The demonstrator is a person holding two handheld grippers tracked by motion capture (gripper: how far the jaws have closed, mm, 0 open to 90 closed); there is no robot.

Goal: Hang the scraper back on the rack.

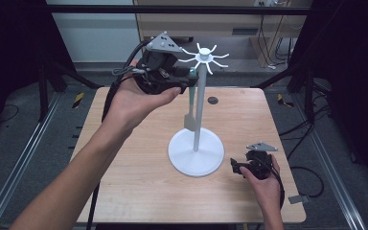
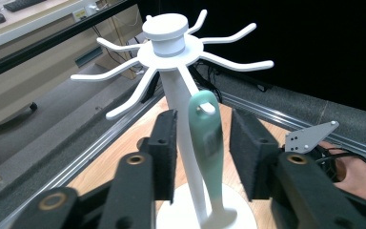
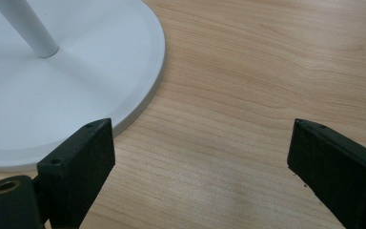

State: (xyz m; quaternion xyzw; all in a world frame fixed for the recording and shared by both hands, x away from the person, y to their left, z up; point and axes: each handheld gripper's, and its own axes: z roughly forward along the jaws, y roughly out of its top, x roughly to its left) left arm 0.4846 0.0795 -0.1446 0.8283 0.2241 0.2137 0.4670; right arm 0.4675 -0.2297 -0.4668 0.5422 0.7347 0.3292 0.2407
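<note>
High view: a light wooden tabletop [image 1: 139,191] carries a white utensil stand [image 1: 196,153] with a round flat base, a slim upright pole and a crown of curved hooks at the top. The person's left hand [image 1: 134,103] holds the left gripper [image 1: 184,81] raised beside the top of the pole, just below the hooks. A pale green spatula [image 1: 190,103] hangs down alongside the pole, its handle end up near the gripper and its flat blade lower, partway down the pole.

In the left gripper view the spatula's handle [image 2: 207,138], with a hanging hole at its tip, stands upright between the two black fingers [image 2: 164,152]. The fingers are spread to either side of it with a visible gap on each side, so they do not appear to be pinching it, though what carries the spatula is hard to make out from here. The hook ring [image 2: 171,47] sits just above and behind the handle tip.

The right hand [image 1: 266,184] rests low near the tabletop's right front, holding the right gripper [image 1: 235,166] just beside the stand's base. In the right gripper view its fingers [image 3: 81,162] are spread wide over bare wood, the left one overlapping the base rim [image 3: 152,71], and nothing lies between them.
</note>
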